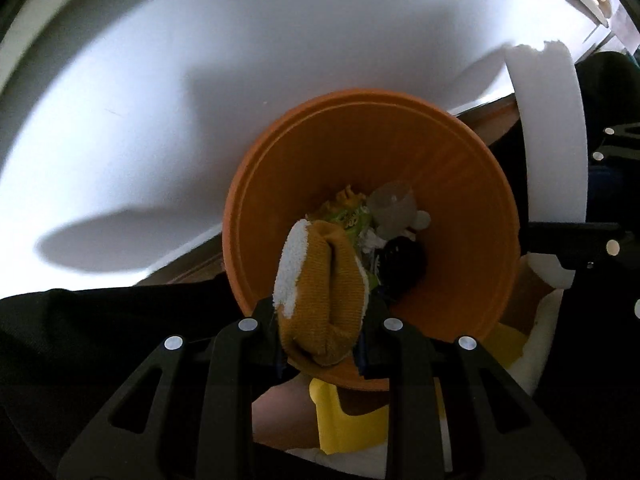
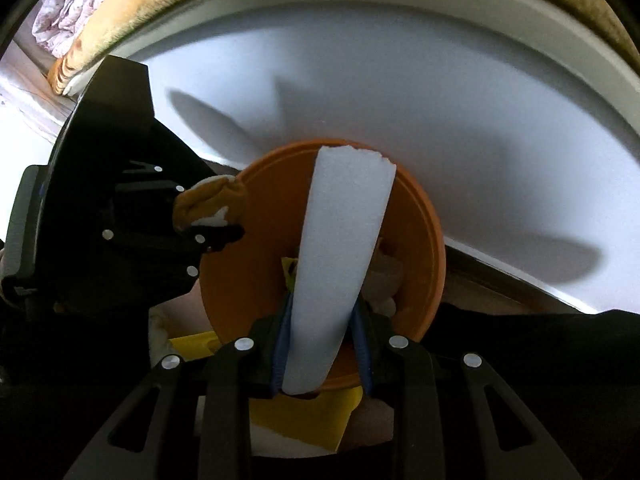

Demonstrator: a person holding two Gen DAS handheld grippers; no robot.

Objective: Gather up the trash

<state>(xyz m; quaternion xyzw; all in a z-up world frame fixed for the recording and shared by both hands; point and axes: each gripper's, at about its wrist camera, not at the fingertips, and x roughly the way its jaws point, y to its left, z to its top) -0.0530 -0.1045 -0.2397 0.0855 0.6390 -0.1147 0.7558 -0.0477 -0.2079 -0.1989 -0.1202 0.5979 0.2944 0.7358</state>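
Observation:
An orange bin [image 1: 460, 208] stands below both grippers and holds several pieces of trash: a green wrapper [image 1: 352, 216], clear plastic [image 1: 392, 204] and a black item [image 1: 400, 260]. My left gripper [image 1: 322, 320] is shut on a mustard-and-white sock [image 1: 320, 300], held over the bin's near rim. The sock also shows in the right wrist view [image 2: 208, 204]. My right gripper [image 2: 320, 344] is shut on a long white foam strip [image 2: 340, 248], held over the bin [image 2: 416, 248]. The strip also shows in the left wrist view [image 1: 552, 140].
A white table [image 1: 200, 100] lies beyond the bin, its edge running behind it. A yellow object [image 1: 348, 420] sits under the bin's near side. A tan furry rug [image 2: 240, 8] and patterned bedding [image 2: 72, 4] lie past the table.

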